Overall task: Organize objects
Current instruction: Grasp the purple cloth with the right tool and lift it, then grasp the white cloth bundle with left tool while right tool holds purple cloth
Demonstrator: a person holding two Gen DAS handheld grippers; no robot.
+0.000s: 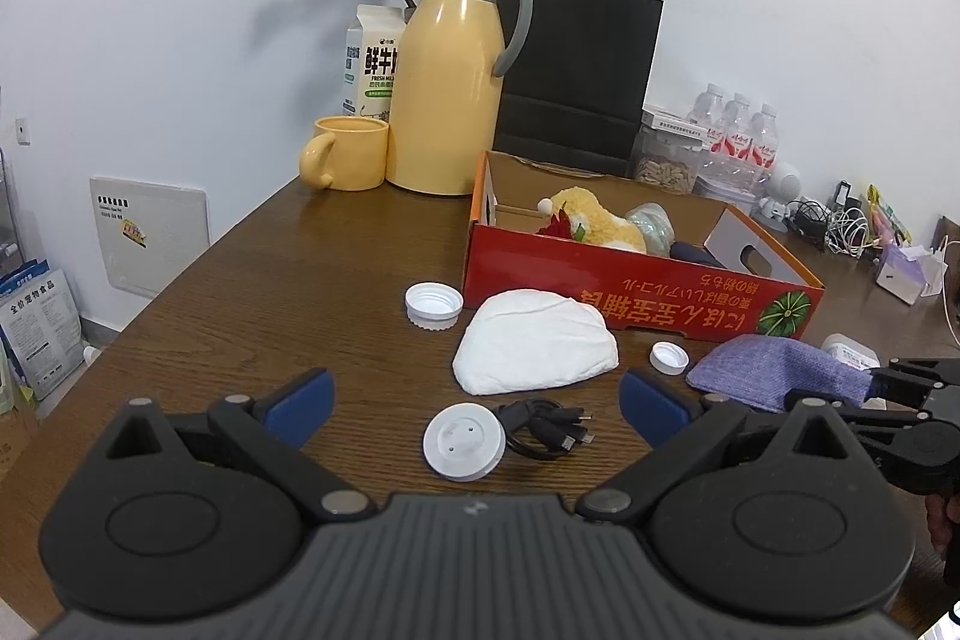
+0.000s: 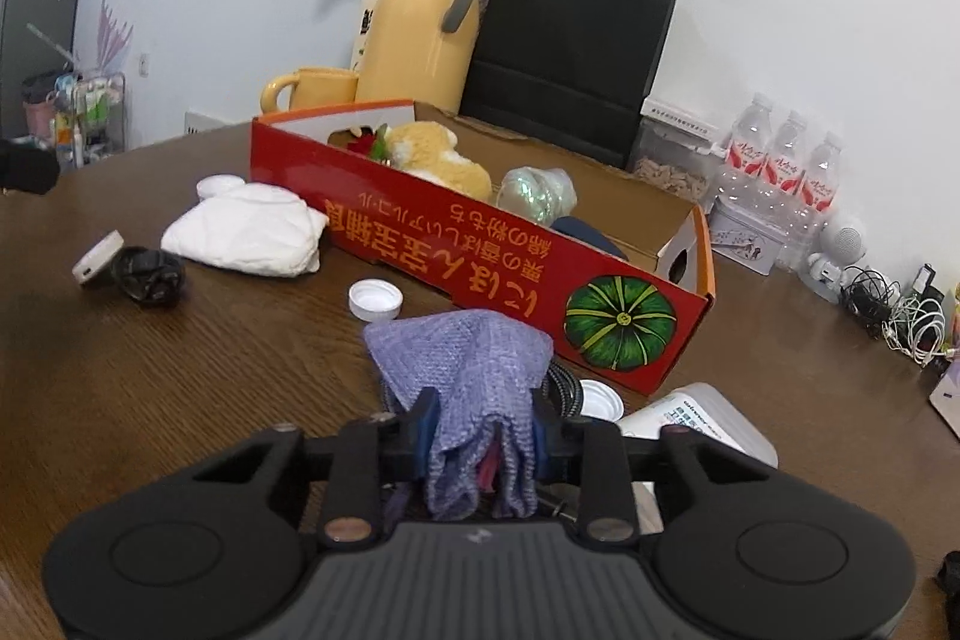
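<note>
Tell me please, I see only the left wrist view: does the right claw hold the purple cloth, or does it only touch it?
Observer: It holds it. The right claw is shut on the cloth, with folds bunched between its pads.
Operator: Is something hidden behind the cloth?
Observer: Yes. A braided cable shows just to the right of the cloth, partly under its edge.
Operator: Anything more there?
Observer: A white cap lies beside that cable, close to the red box.
</note>
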